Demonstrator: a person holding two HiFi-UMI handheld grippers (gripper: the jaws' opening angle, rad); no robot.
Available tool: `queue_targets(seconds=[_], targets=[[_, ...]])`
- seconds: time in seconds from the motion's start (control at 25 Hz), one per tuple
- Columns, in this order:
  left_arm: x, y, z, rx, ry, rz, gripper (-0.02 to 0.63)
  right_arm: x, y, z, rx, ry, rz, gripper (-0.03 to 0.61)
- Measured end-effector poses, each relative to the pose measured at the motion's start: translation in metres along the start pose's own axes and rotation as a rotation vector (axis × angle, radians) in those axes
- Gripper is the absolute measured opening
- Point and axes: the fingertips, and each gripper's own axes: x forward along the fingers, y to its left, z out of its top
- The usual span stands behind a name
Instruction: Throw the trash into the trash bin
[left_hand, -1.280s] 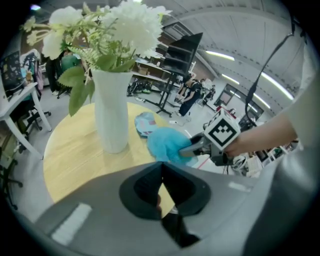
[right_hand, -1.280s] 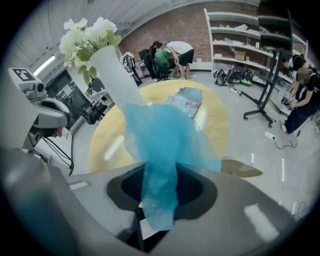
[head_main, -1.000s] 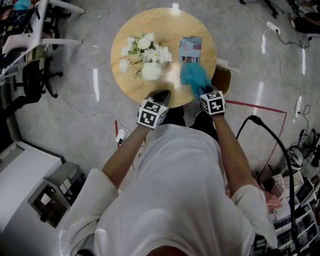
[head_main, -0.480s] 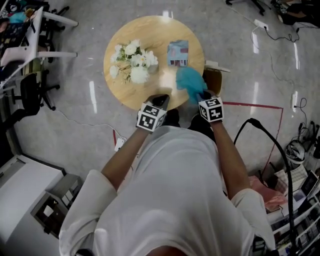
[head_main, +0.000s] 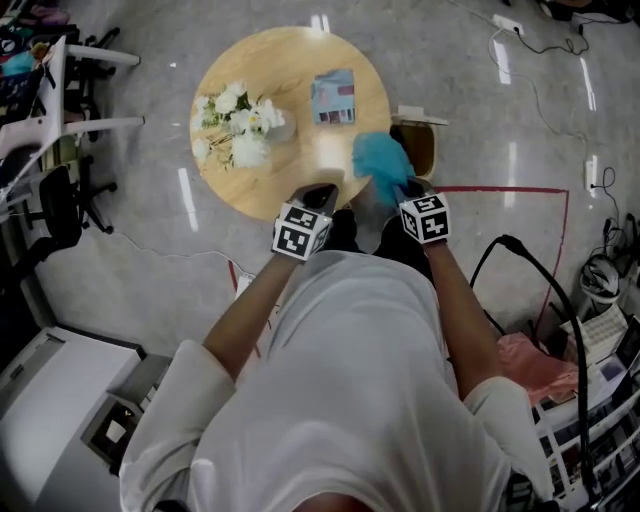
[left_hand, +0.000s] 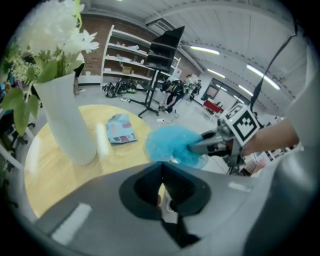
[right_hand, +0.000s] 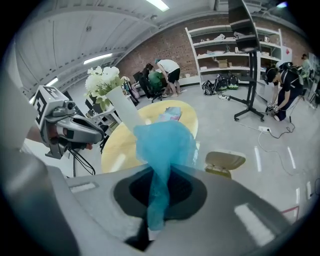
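A crumpled blue piece of trash (head_main: 380, 163) hangs over the round wooden table's (head_main: 290, 60) right edge. My right gripper (head_main: 399, 188) is shut on it. In the right gripper view the blue trash (right_hand: 165, 145) runs down between the closed jaws of the right gripper (right_hand: 154, 220). The trash bin (head_main: 417, 145) stands on the floor just right of the table, with its pale lid (right_hand: 225, 161) raised. My left gripper (head_main: 323, 190) is at the table's near edge, and in its own view the left gripper (left_hand: 162, 187) is shut with nothing held.
On the table stand a white vase (left_hand: 65, 125) of white flowers (head_main: 232, 125) and a flat printed packet (head_main: 333, 96). Office chairs (head_main: 60, 190) are at the left. Cables (head_main: 545, 270) and a red tape line (head_main: 500, 190) cross the floor at the right.
My right gripper has carried the blue trash from over the table, near the packet, to the table's right edge beside the bin. The left gripper shifted slightly along the near edge.
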Motion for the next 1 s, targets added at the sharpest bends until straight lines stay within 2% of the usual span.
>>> queue_targets(seconds=[1.0], targets=[[0.055, -0.036, 0.004, 0.001, 0.035, -0.017, 0.006, -0.05, -0.089, -0.055, 0.176, -0.034, -0.098, 0.005]])
